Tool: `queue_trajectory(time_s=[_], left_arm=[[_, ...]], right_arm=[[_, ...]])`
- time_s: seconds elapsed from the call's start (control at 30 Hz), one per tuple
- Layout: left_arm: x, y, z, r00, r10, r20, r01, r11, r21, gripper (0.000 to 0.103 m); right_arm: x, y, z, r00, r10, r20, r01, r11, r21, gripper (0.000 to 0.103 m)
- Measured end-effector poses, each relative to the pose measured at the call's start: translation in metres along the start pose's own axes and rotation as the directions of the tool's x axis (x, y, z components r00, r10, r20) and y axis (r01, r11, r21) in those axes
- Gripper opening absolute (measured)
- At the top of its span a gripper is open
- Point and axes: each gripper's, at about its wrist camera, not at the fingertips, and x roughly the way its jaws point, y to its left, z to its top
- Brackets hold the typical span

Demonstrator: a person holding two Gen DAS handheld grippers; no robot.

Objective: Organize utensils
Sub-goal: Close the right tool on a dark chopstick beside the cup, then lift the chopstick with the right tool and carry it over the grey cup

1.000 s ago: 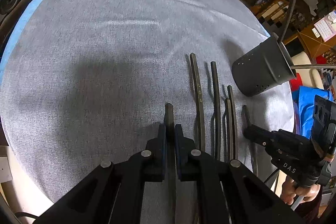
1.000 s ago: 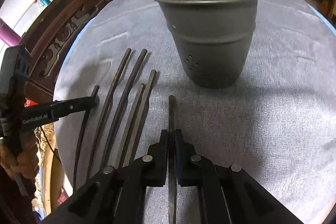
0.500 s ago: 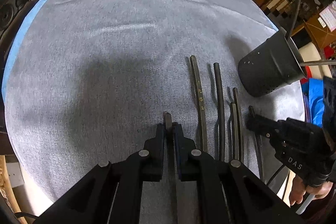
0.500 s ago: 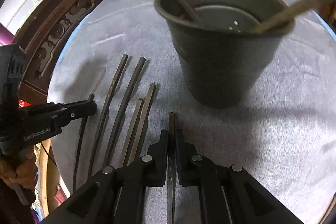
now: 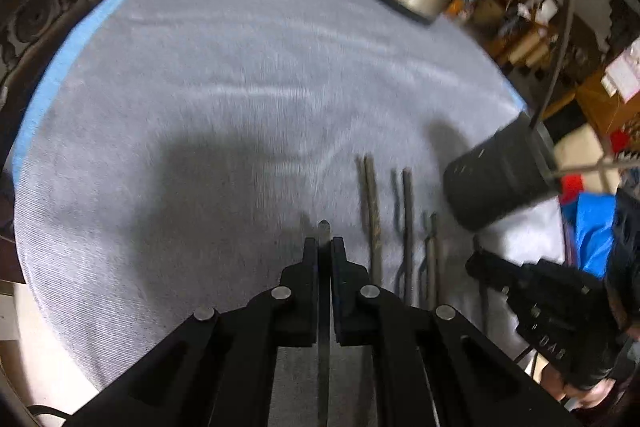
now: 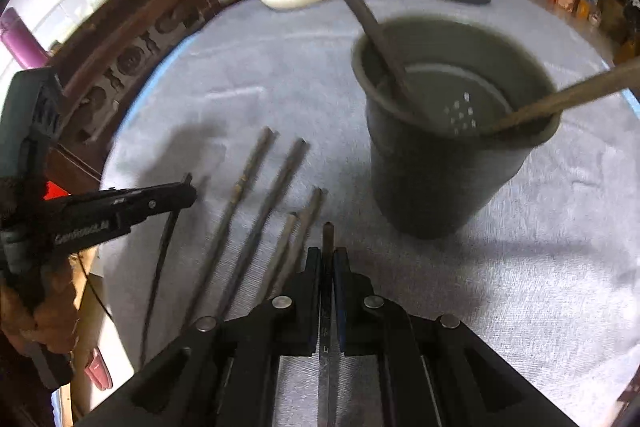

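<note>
Both tools are matte black all over. The left gripper (image 5: 324, 247) runs out in two flat, slab-like fingers (image 5: 310, 259), hinged on angular linkage bars pinned with round silver rivets (image 5: 282, 293). The right gripper (image 6: 327, 259) is the same build, with a thin blue edge lining its pads (image 6: 340, 291). From the side, white lettering shows on each body (image 6: 82, 227) (too blurred to read properly). A thin black cable (image 6: 94, 291) trails beneath the left one, near the hand (image 6: 36, 311).

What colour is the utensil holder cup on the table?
Dark grey utensil holder cup, clearest in the right wrist view.
</note>
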Motion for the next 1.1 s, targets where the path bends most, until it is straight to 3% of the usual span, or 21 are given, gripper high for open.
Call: queue_trajectory(time_s=[0.13, 0.4, 0.63, 0.93, 1.1], left_arm=[[-0.028, -0.003, 0.005, 0.993, -0.017, 0.114, 0.018, 1.0, -0.01, 0.006], [-0.076, -0.023, 0.013, 0.957, -0.061, 0.283, 0.063, 0.998, 0.0, 0.006], [-0.103, -0.041, 0.014, 0.925, -0.073, 0.372, 0.064, 0.997, 0.036, 0.006], [-0.13, -0.062, 0.01, 0.889, -0.098, 0.447, 0.072, 0.995, 0.075, 0.006], [-0.136, -0.073, 0.008, 0.875, -0.102, 0.473, 0.066, 0.994, 0.091, 0.006]], right_arm=[[-0.021, 0.007, 0.001, 0.994, 0.022, 0.105, -0.02, 1.0, -0.02, 0.006], [-0.065, 0.017, 0.0, 0.958, 0.05, 0.282, -0.035, 0.998, -0.056, 0.006], [-0.101, 0.016, -0.002, 0.911, 0.076, 0.404, -0.057, 0.997, -0.06, 0.006], [-0.139, 0.012, -0.011, 0.829, 0.079, 0.554, -0.066, 0.997, -0.042, 0.006], [-0.149, 0.012, -0.014, 0.803, 0.077, 0.591, -0.066, 0.997, -0.04, 0.006]])
